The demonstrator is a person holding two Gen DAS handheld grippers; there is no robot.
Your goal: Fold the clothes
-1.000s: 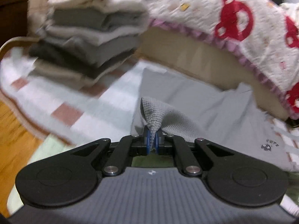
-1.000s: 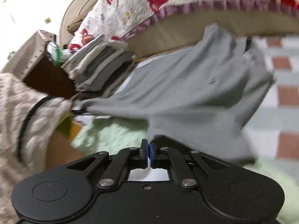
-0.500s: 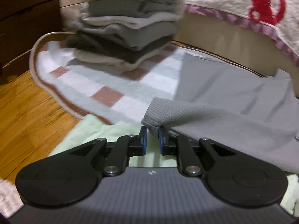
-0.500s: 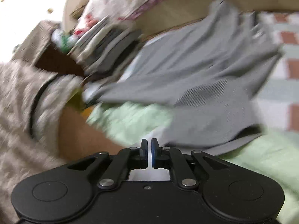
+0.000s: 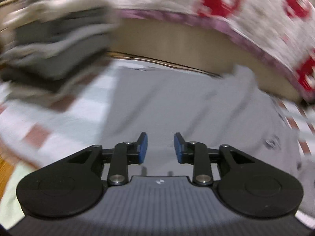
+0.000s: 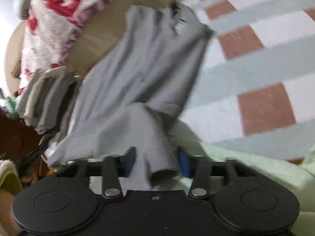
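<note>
A grey garment (image 5: pixel 177 102) lies spread flat on a checked blanket (image 5: pixel 59 122). My left gripper (image 5: pixel 159 147) hovers just over its near part. Its jaws are opening and nothing is between them. In the right wrist view the same grey garment (image 6: pixel 141 74) stretches away from me, and a ribbed fold (image 6: pixel 157 141) of it lies loosely between the jaws of my right gripper (image 6: pixel 156 159). Those jaws are opening too, and the blue pads (image 6: pixel 183 161) do not clamp the cloth. A stack of folded clothes (image 5: pixel 53 45) stands at the far left.
A quilt with red figures (image 5: pixel 216 0) hangs over a beige bed side (image 5: pixel 167 41) behind the garment. A light green cloth (image 6: pixel 246 167) lies under my right gripper. The folded stack (image 6: pixel 45 102) is left of the garment, and a person's sleeve (image 6: pixel 7 175) shows at the lower left.
My left gripper has let go of the grey cuff, opened wide and swung across over the garment. My right gripper has sunk and rolled, its jaws have parted, and the garment lies flatter.
</note>
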